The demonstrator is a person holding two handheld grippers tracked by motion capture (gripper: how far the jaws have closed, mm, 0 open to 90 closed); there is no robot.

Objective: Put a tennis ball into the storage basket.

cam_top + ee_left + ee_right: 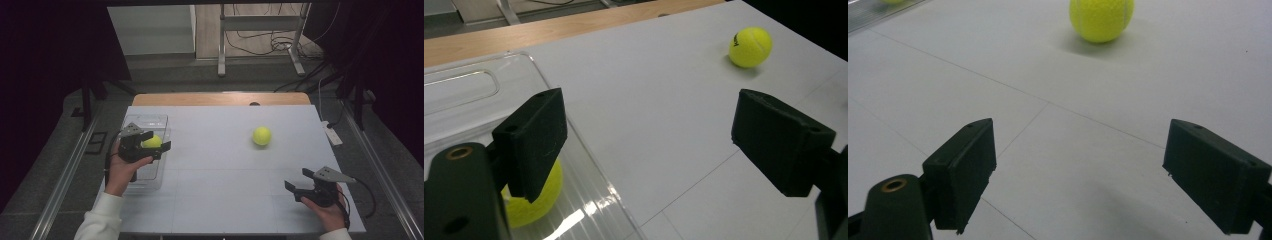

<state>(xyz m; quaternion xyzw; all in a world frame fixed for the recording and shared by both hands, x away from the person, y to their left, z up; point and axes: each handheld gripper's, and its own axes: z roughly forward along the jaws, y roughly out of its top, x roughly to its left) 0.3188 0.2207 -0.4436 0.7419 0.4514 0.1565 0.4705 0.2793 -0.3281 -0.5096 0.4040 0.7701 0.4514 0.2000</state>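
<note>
clear bin [161,121]: thin see-through walls, under and behind the left fingers; its near wall runs just beside the left jaw.
binned ball [531,200]: yellow tennis ball lying inside the bin, below the left jaw, nothing pressing on it.
left gripper [151,144]: jaws wide apart and empty, poised above the bin's right-hand wall; lift clear of the rim before swinging out, so the wall isn't clipped.
white table [215,165]: bare between both sets of fingers, plenty of room to travel.
loose ball [262,135]: well ahead of the right fingers; round, likely to roll, so close on its middle squarely.
right gripper [296,186]: jaws spread, holding nothing, low near the table's front right edge.
</note>
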